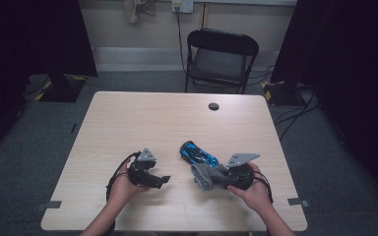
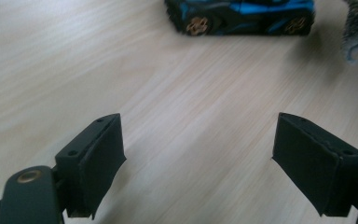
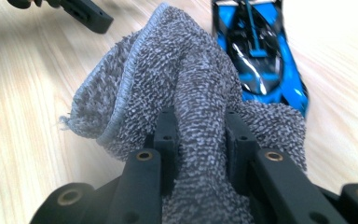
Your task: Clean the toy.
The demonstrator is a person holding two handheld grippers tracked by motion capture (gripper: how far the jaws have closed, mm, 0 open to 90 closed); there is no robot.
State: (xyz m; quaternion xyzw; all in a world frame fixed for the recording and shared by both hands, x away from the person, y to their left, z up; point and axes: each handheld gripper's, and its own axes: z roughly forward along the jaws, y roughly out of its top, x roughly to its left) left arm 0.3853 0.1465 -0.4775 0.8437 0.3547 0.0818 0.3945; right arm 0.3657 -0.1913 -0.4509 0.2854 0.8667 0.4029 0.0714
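The right gripper has its two black jaws pinched tight on a bunched fold of grey terry cloth; the towel bulges out above and to either side of the pads, its stitched edge curling over toward the table. In the high view that same cloth hangs off the front of the right gripper and rests on the wood, with the person's right hand wrapped round the gripper body behind it.

Just past the cloth lies a blue and black toy sports car, glossy on top, its near end tucked against or under the towel's edge; I cannot tell whether they actually touch. From above, the car sits diagonally on the table, right beside the cloth and a little farther from the person.

The left gripper stands with its jaws wide apart and nothing but bare tabletop between them. It points toward the car, which is side-on ahead of it, gold wheels showing, well clear of the pads. In the high view the left gripper is held low by the left hand, apart from the car and cloth.

All this sits on a light wooden table with a round cable hole near its far edge, and a black folding chair beyond.
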